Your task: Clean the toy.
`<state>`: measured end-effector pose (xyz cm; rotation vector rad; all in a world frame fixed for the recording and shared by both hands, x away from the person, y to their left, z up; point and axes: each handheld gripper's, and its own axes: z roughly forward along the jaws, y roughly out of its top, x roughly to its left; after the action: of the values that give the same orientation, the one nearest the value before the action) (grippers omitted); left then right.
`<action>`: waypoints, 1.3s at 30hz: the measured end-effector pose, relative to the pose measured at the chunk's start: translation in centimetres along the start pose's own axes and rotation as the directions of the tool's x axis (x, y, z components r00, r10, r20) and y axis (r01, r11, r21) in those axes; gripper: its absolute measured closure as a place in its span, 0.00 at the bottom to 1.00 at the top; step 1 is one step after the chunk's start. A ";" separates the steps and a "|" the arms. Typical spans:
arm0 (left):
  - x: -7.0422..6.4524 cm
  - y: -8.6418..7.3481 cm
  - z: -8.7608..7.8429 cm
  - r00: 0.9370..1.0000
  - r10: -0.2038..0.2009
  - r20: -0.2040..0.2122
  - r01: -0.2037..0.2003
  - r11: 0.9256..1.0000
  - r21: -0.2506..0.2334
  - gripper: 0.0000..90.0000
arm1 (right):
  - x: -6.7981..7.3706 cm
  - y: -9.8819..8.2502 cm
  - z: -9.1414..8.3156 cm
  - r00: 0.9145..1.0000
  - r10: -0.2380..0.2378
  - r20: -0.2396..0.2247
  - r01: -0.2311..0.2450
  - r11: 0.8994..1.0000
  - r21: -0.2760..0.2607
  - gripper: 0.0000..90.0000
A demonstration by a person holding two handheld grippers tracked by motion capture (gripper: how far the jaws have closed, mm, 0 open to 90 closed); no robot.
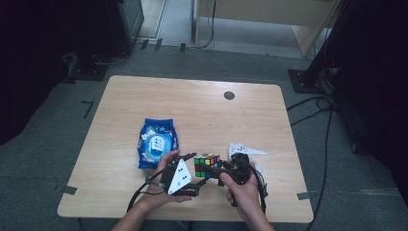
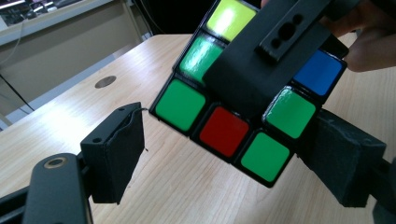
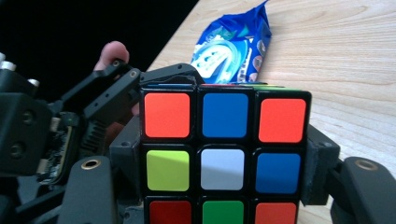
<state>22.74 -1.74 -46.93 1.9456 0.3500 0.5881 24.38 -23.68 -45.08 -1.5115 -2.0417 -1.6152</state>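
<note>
A scrambled Rubik's cube [image 1: 208,165] is held a little above the wooden table [image 1: 192,106], near its front edge. My right gripper [image 1: 222,167] comes in from the right and is shut on it. In the right gripper view its pads press both sides of the cube [image 3: 222,135]. My left gripper [image 1: 195,169] faces the cube from the left. In the left gripper view its jaws straddle the cube [image 2: 224,130], with a clear gap at the left pad [image 2: 114,149], so the left gripper [image 2: 229,154] is open. A black jaw of the right gripper [image 2: 261,70] crosses the cube's green face.
A blue pack of wet wipes [image 1: 157,142] lies just left of and behind the hands. A crumpled white tissue [image 1: 243,150] sits behind the right hand. A round cable hole [image 1: 229,95] marks the far side of the table. Stands and cables surround the table.
</note>
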 end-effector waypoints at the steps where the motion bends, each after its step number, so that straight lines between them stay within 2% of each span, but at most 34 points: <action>1: 0.0 0.0 0.0 1.000 0.002 -0.001 -0.002 1.000 0.001 0.20 | 0.0 0.0 0.1 1.000 -0.001 0.001 0.001 1.000 0.005 0.38; 5: -0.3 0.0 0.0 1.000 0.020 -0.002 -0.020 1.000 0.002 0.20 | -0.1 -0.1 0.2 1.000 0.007 0.001 -0.007 1.000 0.015 0.38; 7: -0.3 0.0 0.0 1.000 0.024 0.003 -0.024 1.000 0.000 0.20 | -0.1 -0.2 0.3 1.000 -0.007 0.005 0.007 1.000 0.029 0.38; 13: -0.5 0.1 0.0 0.999 0.040 0.016 -0.039 0.999 -0.012 0.20 | -0.1 -0.1 0.2 1.000 -0.010 -0.013 0.010 0.999 0.049 0.38; 15: -0.7 0.1 0.1 0.998 0.051 0.022 -0.051 0.999 -0.014 0.22 | -0.2 -0.1 0.3 1.000 -0.015 -0.024 0.016 0.998 0.055 0.38; 18: -1.1 0.1 0.1 0.996 0.090 0.025 -0.090 0.996 -0.011 0.29 | 0.0 -0.2 0.6 0.999 -0.022 -0.049 0.026 0.996 0.081 0.38; 20: -1.2 0.2 0.0 0.995 0.098 0.022 -0.098 0.995 -0.016 0.32 | 0.1 -0.2 0.7 0.998 -0.025 -0.053 0.029 0.996 0.087 0.38; 22: -1.0 0.2 -0.1 0.996 0.087 0.036 -0.086 0.996 -0.021 0.34 | 0.0 -0.2 0.7 0.998 -0.021 -0.056 0.026 0.996 0.084 0.38; 32: -1.0 0.0 0.0 0.995 0.095 0.042 -0.094 0.995 -0.011 0.36 | -0.2 -0.1 0.5 0.999 -0.010 -0.044 0.014 0.997 0.079 0.38; 36: -1.1 0.1 -0.1 0.994 0.105 0.026 -0.105 0.994 -0.007 0.37 | -0.3 0.0 0.5 0.999 -0.013 -0.052 0.017 0.997 0.080 0.38; 39: -0.5 0.0 -0.2 0.997 0.077 0.006 -0.077 0.997 0.005 0.37 | -0.5 0.4 -0.2 0.997 -0.021 -0.069 0.025 0.998 0.056 0.38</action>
<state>22.24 -1.80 -46.98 1.9720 0.2737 0.6316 24.85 -24.16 -45.06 -1.3997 -2.0575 -1.5800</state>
